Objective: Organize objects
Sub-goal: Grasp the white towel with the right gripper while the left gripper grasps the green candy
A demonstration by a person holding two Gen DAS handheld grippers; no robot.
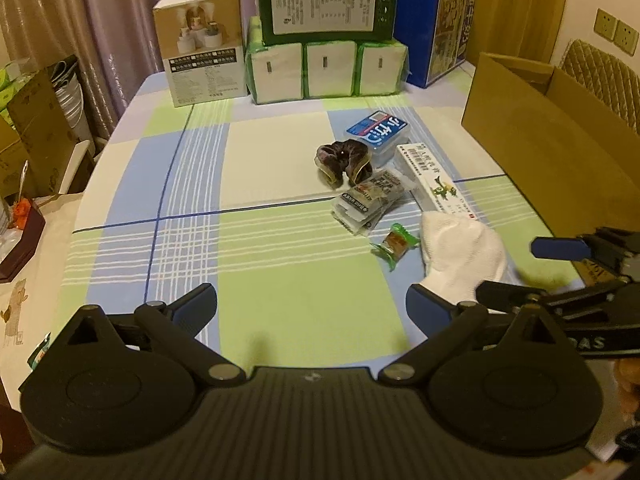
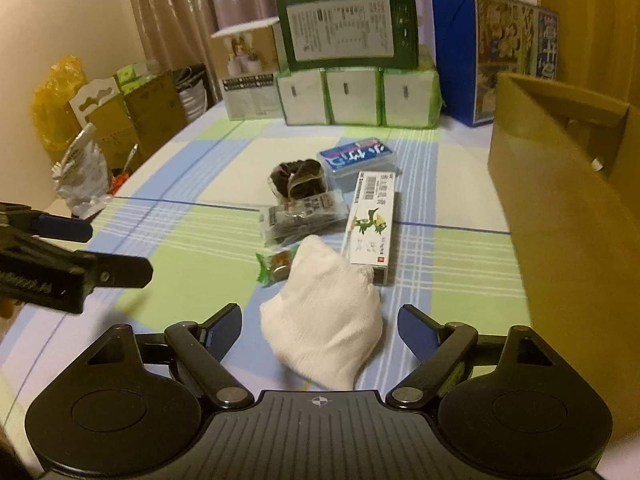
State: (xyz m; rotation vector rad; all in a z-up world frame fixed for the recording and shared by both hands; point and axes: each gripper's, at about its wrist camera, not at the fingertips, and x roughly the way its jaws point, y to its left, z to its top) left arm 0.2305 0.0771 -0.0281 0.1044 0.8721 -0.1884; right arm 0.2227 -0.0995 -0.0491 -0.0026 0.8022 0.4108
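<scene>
A table [image 2: 192, 264] covered in a green, blue and cream checked cloth holds a loose cluster of small things: a white sock [image 2: 324, 328], a green-wrapped sweet [image 2: 276, 268] touching it, a long white carton [image 2: 370, 222], a clear packet [image 2: 302, 218], a dark scrunchie [image 2: 298, 178] and a blue-lidded case [image 2: 358, 156]. Along the far edge stand tissue packs [image 2: 358, 98] and a blue box [image 2: 490, 54], with what seems an open cardboard box [image 2: 560, 184] at the right.
</scene>
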